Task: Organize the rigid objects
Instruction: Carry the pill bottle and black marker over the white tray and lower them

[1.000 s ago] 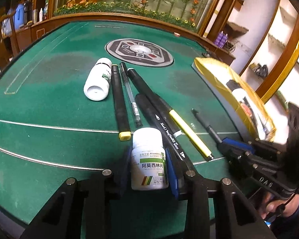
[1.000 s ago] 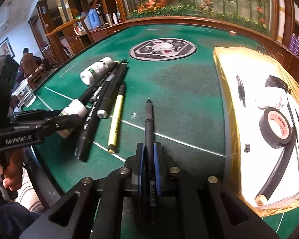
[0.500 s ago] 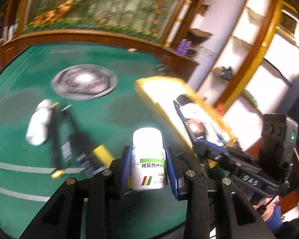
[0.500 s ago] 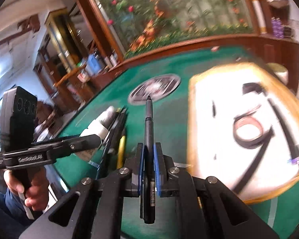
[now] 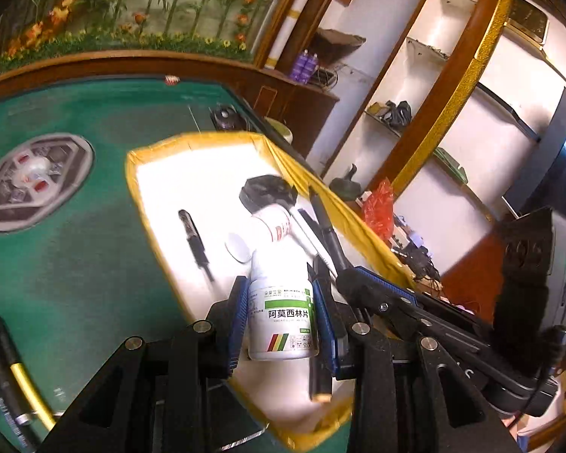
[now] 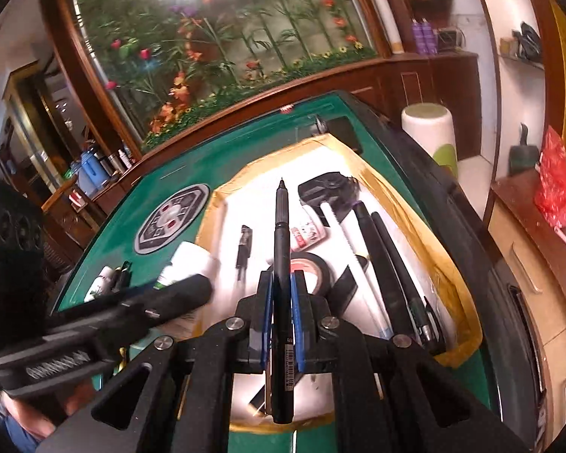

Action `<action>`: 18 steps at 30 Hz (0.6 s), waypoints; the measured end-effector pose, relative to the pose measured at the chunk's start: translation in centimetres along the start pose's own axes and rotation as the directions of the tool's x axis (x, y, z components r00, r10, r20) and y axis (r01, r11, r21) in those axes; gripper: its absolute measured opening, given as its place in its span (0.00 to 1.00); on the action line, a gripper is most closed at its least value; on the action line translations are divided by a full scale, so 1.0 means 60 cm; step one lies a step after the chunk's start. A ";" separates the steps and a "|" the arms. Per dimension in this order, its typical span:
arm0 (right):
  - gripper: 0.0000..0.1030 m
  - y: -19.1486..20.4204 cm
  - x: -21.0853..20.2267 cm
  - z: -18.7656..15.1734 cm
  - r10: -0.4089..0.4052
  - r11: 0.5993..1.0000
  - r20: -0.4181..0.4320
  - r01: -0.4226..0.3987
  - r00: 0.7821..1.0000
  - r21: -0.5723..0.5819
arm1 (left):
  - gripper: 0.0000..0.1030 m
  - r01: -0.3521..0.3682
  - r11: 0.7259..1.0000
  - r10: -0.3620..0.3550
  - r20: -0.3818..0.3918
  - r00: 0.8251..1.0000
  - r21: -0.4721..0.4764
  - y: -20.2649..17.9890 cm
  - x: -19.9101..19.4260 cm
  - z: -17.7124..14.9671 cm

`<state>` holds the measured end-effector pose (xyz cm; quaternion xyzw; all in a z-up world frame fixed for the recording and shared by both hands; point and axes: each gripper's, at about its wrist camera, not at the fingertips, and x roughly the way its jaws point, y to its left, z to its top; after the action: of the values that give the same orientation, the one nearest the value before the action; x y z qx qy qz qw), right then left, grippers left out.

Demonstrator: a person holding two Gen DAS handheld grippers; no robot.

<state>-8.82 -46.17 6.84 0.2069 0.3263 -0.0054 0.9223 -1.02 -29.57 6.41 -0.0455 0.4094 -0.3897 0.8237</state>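
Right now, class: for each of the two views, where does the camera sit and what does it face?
Left wrist: on the left gripper, facing the yellow-rimmed tray; pads clamp a white pill bottle.
Right wrist: on the right gripper, facing the same tray; jaws pinch a black pen.
Shared: tray, green table, each other's gripper.
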 end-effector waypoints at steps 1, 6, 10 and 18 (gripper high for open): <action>0.09 -0.004 0.007 0.002 -0.016 1.000 0.001 0.016 1.000 0.007 | 0.34 -0.001 1.000 0.001 -0.009 1.000 -0.010 0.003 0.010 -0.002; 0.09 -0.030 0.017 0.000 -0.030 0.999 -0.024 0.030 0.999 0.029 | 0.34 -0.006 1.000 0.007 -0.023 1.000 0.004 0.008 0.034 -0.012; 0.09 -0.033 0.025 0.001 -0.028 0.999 -0.047 0.030 0.998 0.029 | 0.34 0.005 1.000 -0.005 -0.010 1.000 0.016 0.006 0.036 -0.015; 0.09 -0.033 0.028 -0.004 -0.029 0.999 -0.069 0.031 0.997 0.033 | 0.34 -0.016 0.998 0.016 0.011 1.000 0.056 -0.001 0.033 -0.022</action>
<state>-7.93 -47.67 4.88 0.2176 0.3609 -0.0177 0.9067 -1.27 -30.64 4.29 -0.0210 0.3943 -0.3942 0.8299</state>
